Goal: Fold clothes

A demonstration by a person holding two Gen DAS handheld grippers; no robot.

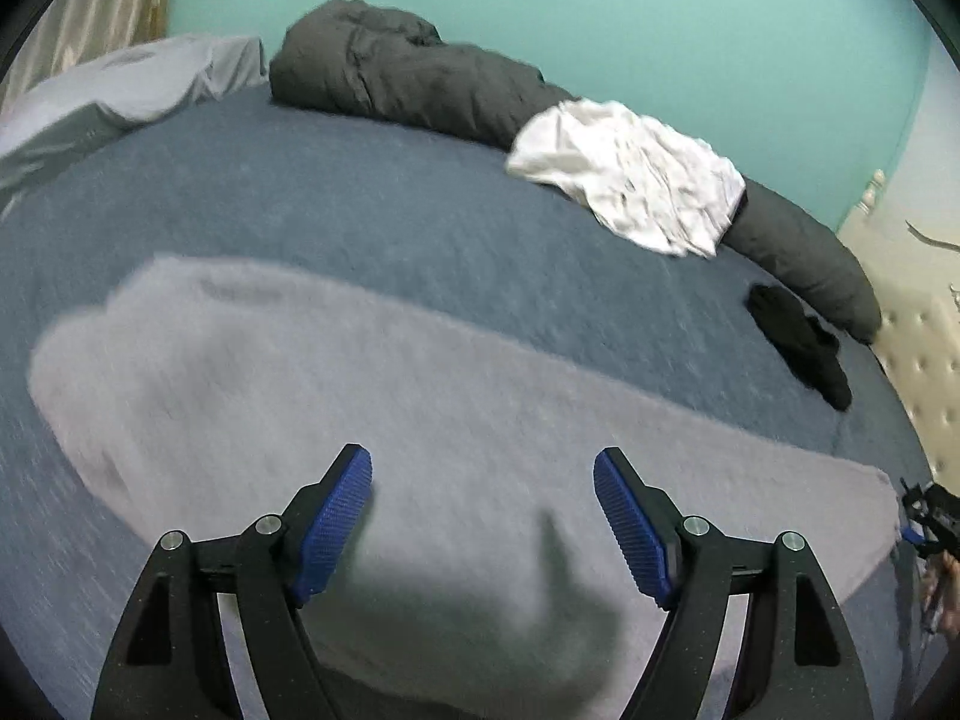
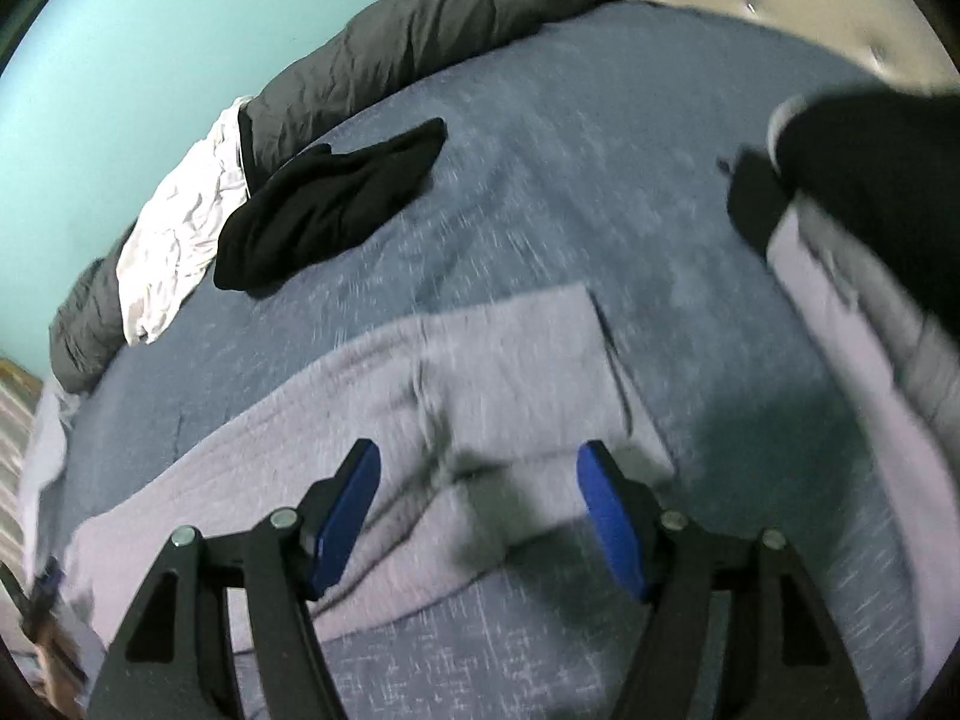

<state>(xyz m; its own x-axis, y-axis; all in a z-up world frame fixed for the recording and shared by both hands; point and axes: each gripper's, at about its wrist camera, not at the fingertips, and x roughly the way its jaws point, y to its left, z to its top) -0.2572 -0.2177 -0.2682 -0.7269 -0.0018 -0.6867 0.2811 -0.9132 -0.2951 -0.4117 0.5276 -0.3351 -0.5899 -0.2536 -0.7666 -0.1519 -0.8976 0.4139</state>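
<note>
Left wrist view: left claw (image 1: pixel 483 474) is spread wide, blue pads (image 1: pixel 336 519) apart with nothing between them, hovering over a light grey garment (image 1: pixel 336 372) laid flat across the blue bedspread (image 1: pixel 372 210). The garment runs as a long band from the left side of the bed to the right edge of the view; frame is motion-blurred, so its seams cannot be made out. Further back, a dark grey rolled duvet (image 1: pixel 408 75) lies along the teal wall (image 1: pixel 660 18), with a crumpled white garment (image 1: pixel 630 174) draped over its middle. A small black garment (image 1: pixel 801 345) lies on the bedspread just in front of the duvet's right end. A pale pillow (image 1: pixel 132 81) sits at upper left, a tufted headboard (image 1: pixel 918 324) at right. Right wrist view: right claw (image 2: pixel 479 483) is likewise spread, empty, above the end of the light grey garment (image 2: pixel 480 372), whose squared end lies flat with a crease running along it. The black garment (image 2: pixel 324 210) lies beyond it, touching the white garment (image 2: pixel 180 234) and the duvet (image 2: pixel 420 24). At right, a blurred stack of dark and pale fabric (image 2: pixel 852 228); cannot tell what it is.
</note>
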